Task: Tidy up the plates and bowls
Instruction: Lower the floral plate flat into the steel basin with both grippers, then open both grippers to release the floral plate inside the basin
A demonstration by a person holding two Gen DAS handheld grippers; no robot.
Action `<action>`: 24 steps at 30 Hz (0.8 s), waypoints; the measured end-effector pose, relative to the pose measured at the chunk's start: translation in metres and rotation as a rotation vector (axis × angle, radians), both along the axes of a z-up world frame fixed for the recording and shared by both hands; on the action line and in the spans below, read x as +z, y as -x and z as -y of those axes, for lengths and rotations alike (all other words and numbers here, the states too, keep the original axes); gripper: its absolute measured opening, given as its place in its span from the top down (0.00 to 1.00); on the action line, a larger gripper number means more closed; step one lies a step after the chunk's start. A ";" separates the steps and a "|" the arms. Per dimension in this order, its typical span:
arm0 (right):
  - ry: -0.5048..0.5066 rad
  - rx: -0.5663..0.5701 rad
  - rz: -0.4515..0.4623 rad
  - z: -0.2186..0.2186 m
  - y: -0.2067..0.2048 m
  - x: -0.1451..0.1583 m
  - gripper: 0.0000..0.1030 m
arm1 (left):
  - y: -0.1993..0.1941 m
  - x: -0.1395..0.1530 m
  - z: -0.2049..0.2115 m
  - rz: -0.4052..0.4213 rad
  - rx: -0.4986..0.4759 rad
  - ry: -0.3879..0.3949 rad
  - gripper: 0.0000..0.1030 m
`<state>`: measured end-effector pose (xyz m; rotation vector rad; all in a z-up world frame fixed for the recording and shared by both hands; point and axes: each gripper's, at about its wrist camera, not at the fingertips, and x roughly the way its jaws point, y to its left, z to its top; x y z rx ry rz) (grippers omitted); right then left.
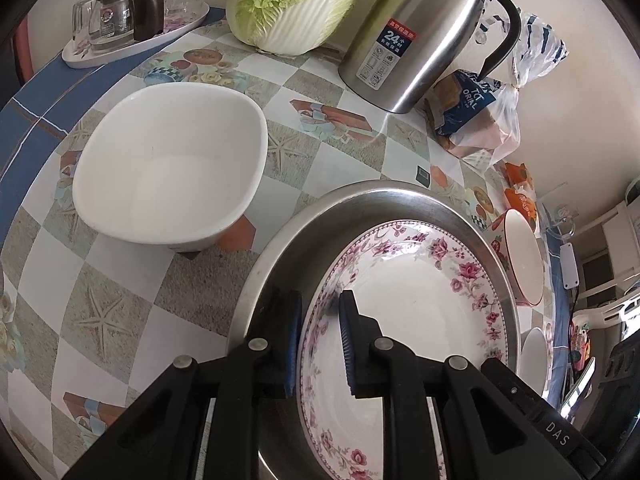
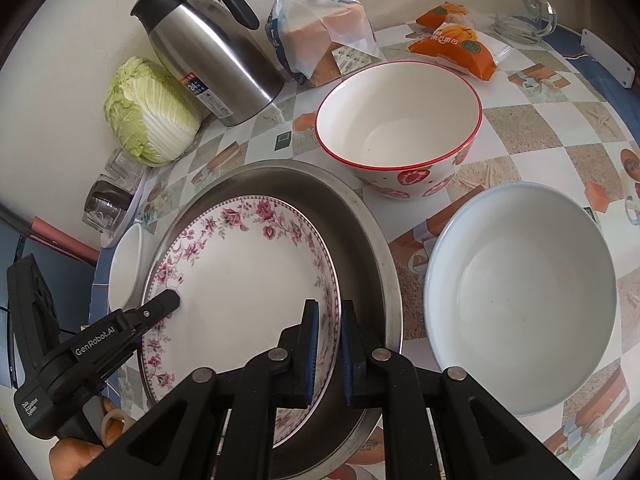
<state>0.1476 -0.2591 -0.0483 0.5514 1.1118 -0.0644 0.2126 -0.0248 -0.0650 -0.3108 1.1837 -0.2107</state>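
We've got the left gripper (image 1: 320, 344) and right gripper (image 2: 329, 354) each pinching opposite rims of the floral plate (image 2: 248, 280), fingers nearly together, presumably to seat it level in the steel pan (image 2: 360, 240).

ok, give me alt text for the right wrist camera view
The right gripper clamps the near rim of a floral plate lying in a steel pan, with the left gripper at the plate's opposite edge. A red-rimmed bowl and white bowl sit alongside.
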 end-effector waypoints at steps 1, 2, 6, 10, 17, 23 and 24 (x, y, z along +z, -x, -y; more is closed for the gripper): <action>0.006 0.002 -0.001 -0.001 0.000 0.000 0.89 | 0.000 0.000 0.001 0.001 -0.001 -0.005 0.82; 0.013 0.005 -0.003 -0.001 -0.001 0.000 0.88 | 0.000 0.000 0.001 0.002 -0.004 -0.012 0.81; 0.060 0.023 -0.013 -0.007 -0.003 0.002 0.88 | 0.001 0.001 0.006 0.008 -0.019 -0.051 0.79; 0.112 0.043 -0.022 -0.013 -0.003 0.003 0.87 | 0.001 0.002 0.006 0.009 -0.022 -0.067 0.78; 0.155 0.068 -0.037 -0.020 -0.005 0.003 0.87 | 0.001 0.002 0.006 0.010 -0.018 -0.076 0.77; 0.181 0.074 -0.040 -0.024 -0.006 0.003 0.86 | 0.001 0.002 0.006 0.007 -0.019 -0.074 0.75; 0.187 0.076 -0.041 -0.024 -0.006 0.003 0.86 | 0.001 0.002 0.006 0.007 -0.021 -0.076 0.75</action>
